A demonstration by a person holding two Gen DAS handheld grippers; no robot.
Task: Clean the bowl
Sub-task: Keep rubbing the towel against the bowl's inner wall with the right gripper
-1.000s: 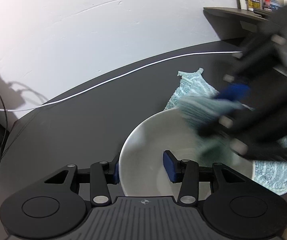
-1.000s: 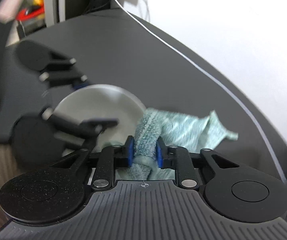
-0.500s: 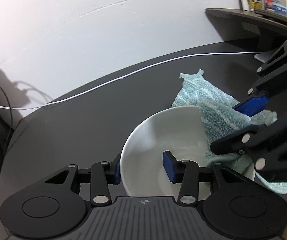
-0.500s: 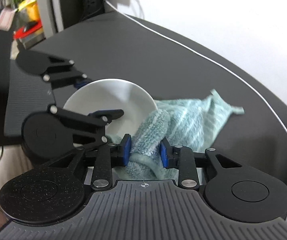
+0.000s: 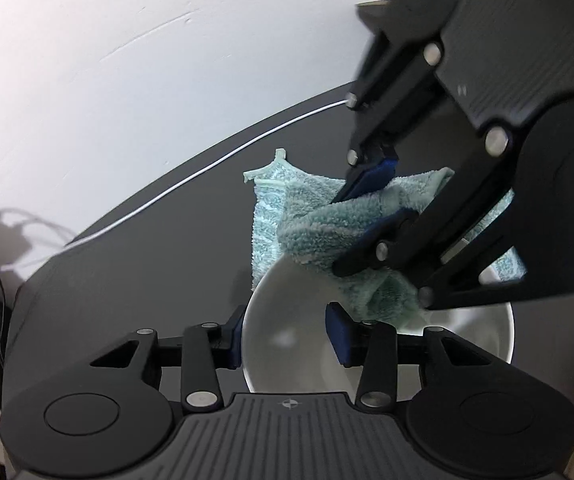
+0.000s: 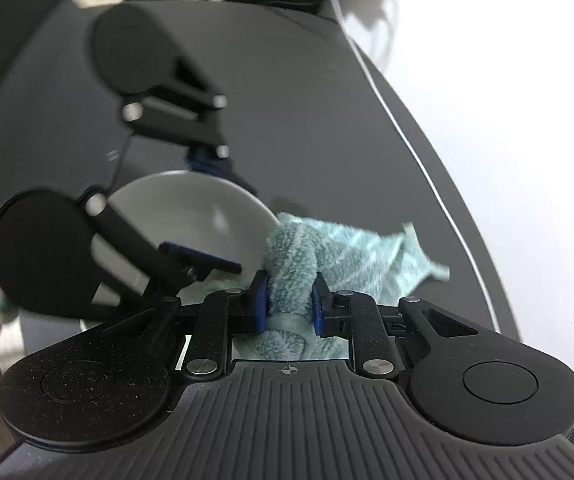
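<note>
Teal terry cloth point(image 6: 287, 264), clenched in the right hand-held gripper point(image 6: 289, 300), drags over the rim of the white ceramic bowl point(image 5: 287, 340) on the dark counter point(image 5: 147, 280), where the left hand-held gripper point(image 5: 287, 332) straddles only one wall, so a hard wipe could tip or slide it.

Left gripper point(image 5: 285, 336) — matte black body, ribbed top plate with a small crosshair mark just behind the jaws. Round black discs sit to either side, outboard of the jaws. Silver screws dot the black linkage bars; blue pads point(image 5: 337, 338) line the fingers. Right gripper point(image 6: 287, 298) — same build: ribbed plate, crosshair, speckled discs, silver screws, blue pads point(image 6: 260, 300).
</note>
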